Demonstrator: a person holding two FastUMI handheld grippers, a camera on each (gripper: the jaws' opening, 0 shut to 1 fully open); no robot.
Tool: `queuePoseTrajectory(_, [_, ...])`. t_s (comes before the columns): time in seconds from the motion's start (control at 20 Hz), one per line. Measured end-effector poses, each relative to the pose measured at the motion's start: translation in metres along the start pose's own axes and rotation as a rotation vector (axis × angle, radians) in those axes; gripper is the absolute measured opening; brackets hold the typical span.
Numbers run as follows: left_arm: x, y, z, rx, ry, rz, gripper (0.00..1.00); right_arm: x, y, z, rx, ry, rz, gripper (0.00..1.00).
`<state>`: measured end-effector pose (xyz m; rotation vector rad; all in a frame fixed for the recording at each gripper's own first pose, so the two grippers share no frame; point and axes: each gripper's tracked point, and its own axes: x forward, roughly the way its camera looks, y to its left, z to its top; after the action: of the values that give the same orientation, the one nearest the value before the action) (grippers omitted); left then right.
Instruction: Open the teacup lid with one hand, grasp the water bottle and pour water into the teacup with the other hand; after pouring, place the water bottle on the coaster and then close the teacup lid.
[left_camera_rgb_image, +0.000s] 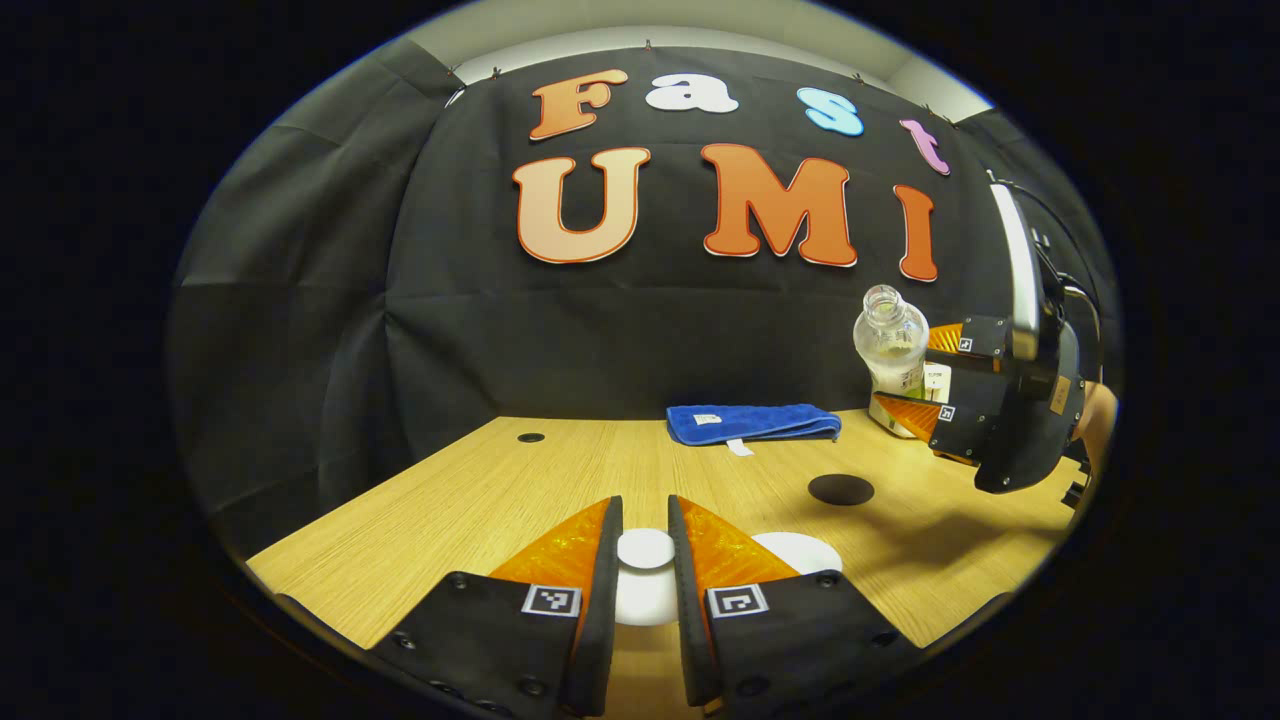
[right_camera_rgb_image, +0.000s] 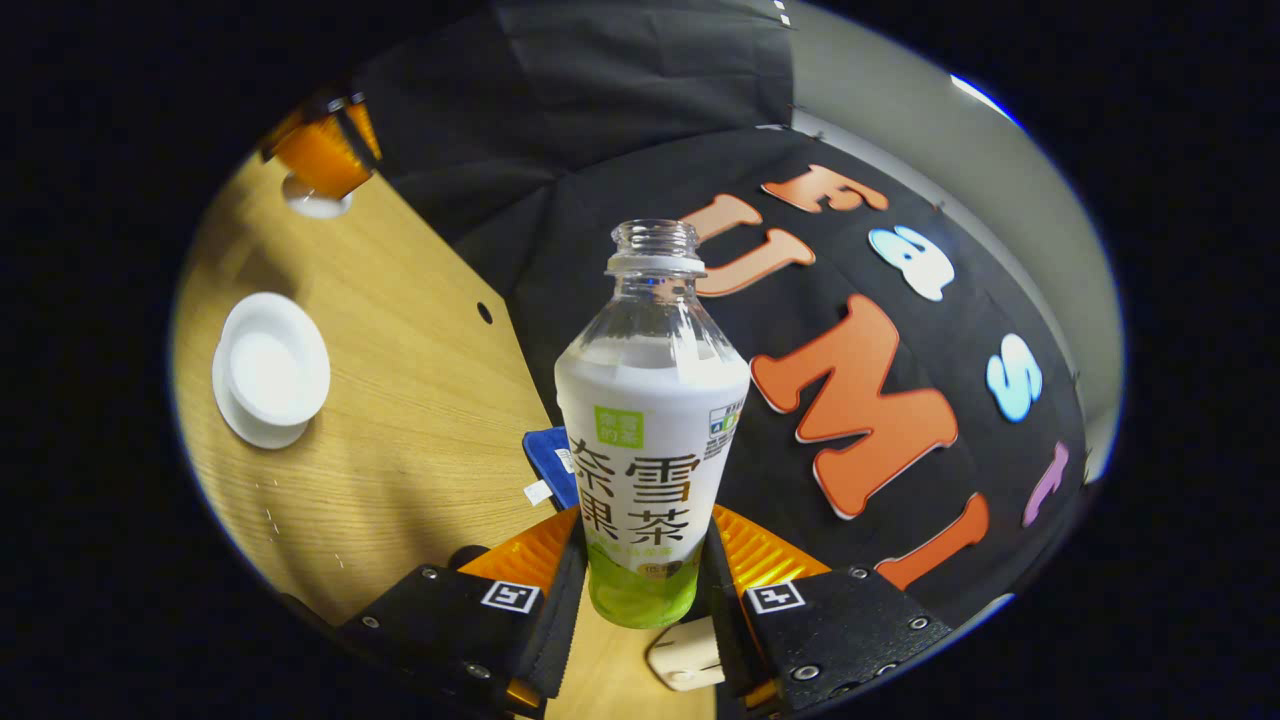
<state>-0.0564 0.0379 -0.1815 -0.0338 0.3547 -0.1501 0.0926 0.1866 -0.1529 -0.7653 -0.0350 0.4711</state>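
**Bottle lifted, lid held**

The uncapped bottle (right_camera_rgb_image: 650, 430) sits clamped between the right gripper (right_camera_rgb_image: 645, 590) fingers, tilted above the tabletop (right_camera_rgb_image: 420, 420). The left gripper (left_camera_rgb_image: 645, 575) pinches the white lid (left_camera_rgb_image: 643, 550). The open teacup (right_camera_rgb_image: 272, 365) on its saucer stands near the tabletop's edge; a blue towel (left_camera_rgb_image: 752, 422) lies along the back edge.

Folded blue towel (left_camera_rgb_image: 754, 422) — on the wooden table (left_camera_rgb_image: 480, 490).
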Motion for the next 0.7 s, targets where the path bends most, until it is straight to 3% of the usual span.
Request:
queuePoseTrajectory(0.45, [-0.003,-0.026,0.005,-0.004,-0.014,-0.008,0.34,0.029,0.002,-0.036,0.562,0.079,0.067,0.61])
queuePoseTrajectory(0.55, [-0.003,-0.029,0.005,-0.004,-0.012,-0.011,0.29,0.034,0.001,-0.045,0.657,0.102,0.069,0.61])
queuePoseTrajectory(0.7, [-0.003,-0.033,0.005,-0.006,-0.012,-0.015,0.32,0.04,0.013,-0.052,0.756,0.125,0.09,0.61])
